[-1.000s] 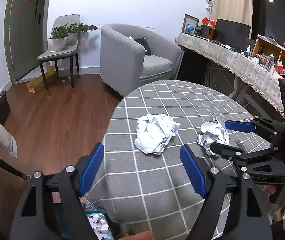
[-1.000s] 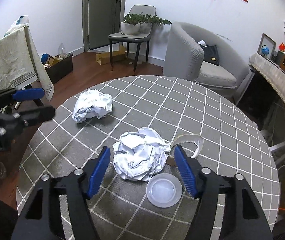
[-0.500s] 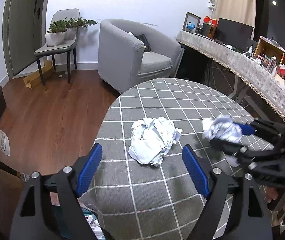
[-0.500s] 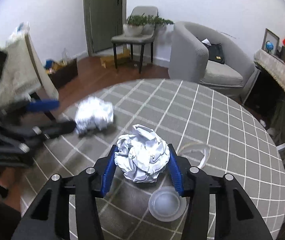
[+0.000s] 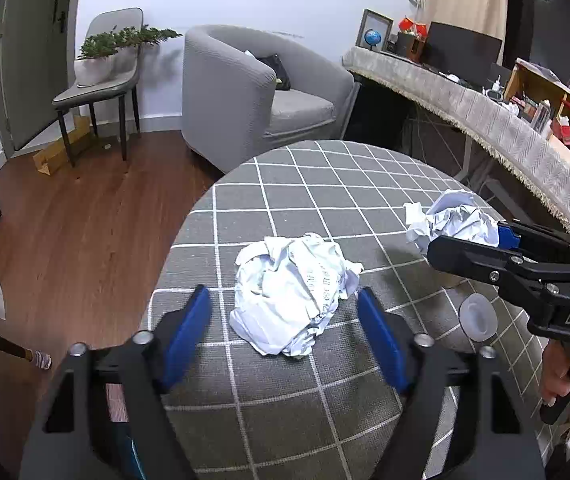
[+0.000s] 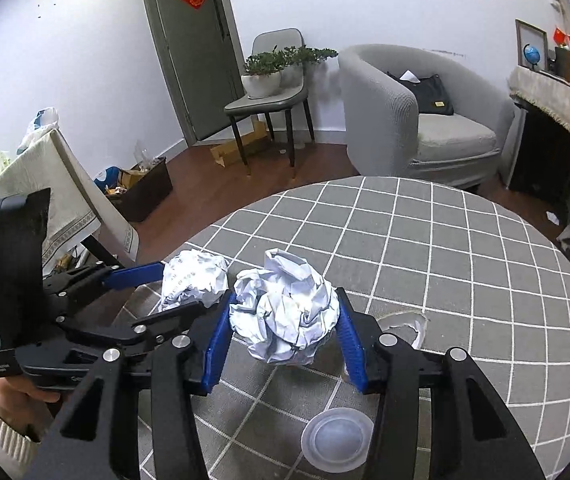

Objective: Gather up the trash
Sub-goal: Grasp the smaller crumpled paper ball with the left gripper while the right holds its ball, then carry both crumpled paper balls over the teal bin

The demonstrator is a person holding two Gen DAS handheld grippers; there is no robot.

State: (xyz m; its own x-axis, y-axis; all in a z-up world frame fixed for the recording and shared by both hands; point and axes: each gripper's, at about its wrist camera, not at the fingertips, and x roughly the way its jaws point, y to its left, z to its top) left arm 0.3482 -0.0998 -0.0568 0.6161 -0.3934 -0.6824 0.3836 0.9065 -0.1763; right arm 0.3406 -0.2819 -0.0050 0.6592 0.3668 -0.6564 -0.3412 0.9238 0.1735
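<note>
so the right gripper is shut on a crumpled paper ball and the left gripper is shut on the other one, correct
Not quite. The right gripper is shut on a crumpled paper ball, but the left gripper is open: in the left wrist view its blue fingers stand apart on either side of the other paper ball, which lies on the checked tablecloth.

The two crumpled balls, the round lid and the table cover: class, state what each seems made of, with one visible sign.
Ball held by the right gripper, ball A: white paper, matte, sharp creases.
Ball B, between the open left gripper: also paper; faint print shows.
Round lid: likely translucent plastic, smooth, moulded rim.
Table cover: probably woven cloth, grey with white grid, dull surface.
</note>
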